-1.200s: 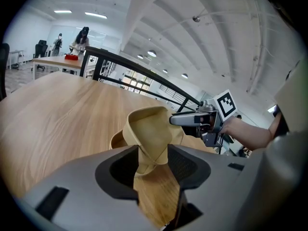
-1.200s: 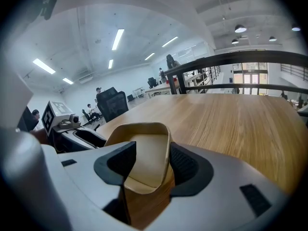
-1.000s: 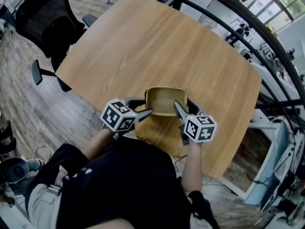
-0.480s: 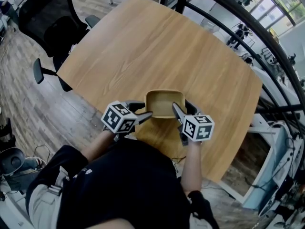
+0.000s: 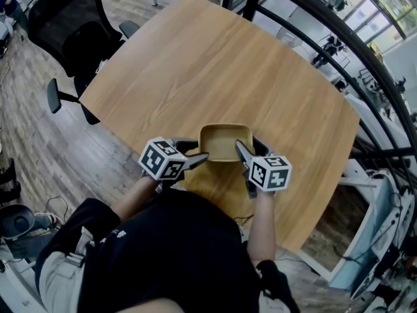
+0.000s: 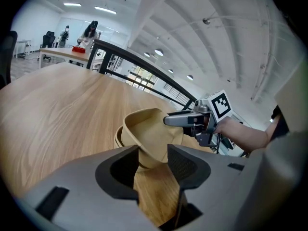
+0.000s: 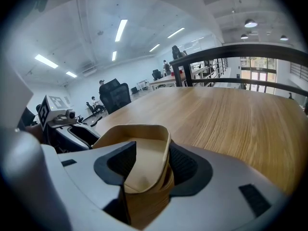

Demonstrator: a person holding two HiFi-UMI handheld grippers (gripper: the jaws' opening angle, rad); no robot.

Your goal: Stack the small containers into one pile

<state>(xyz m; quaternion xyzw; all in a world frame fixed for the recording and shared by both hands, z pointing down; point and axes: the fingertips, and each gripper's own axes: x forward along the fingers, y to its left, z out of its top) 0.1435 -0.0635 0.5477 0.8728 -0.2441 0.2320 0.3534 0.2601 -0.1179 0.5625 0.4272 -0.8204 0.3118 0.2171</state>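
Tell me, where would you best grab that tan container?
Take the container by its thin side wall, coming from the side: the open top lets one finger go inside, one outside. The left gripper and right gripper hold opposite walls so.

An open-plan office: a black swivel chair [image 5: 65,28] beside the wooden worktop [image 5: 215,70], ceiling strip lights [image 7: 121,30], desks [image 6: 62,53] further off

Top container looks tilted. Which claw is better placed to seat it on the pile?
Left, probably. The left claw grips only the tilted top container by a corner, so it can lower it. The right claw seems clamped over top container and pile together, better for steadying.
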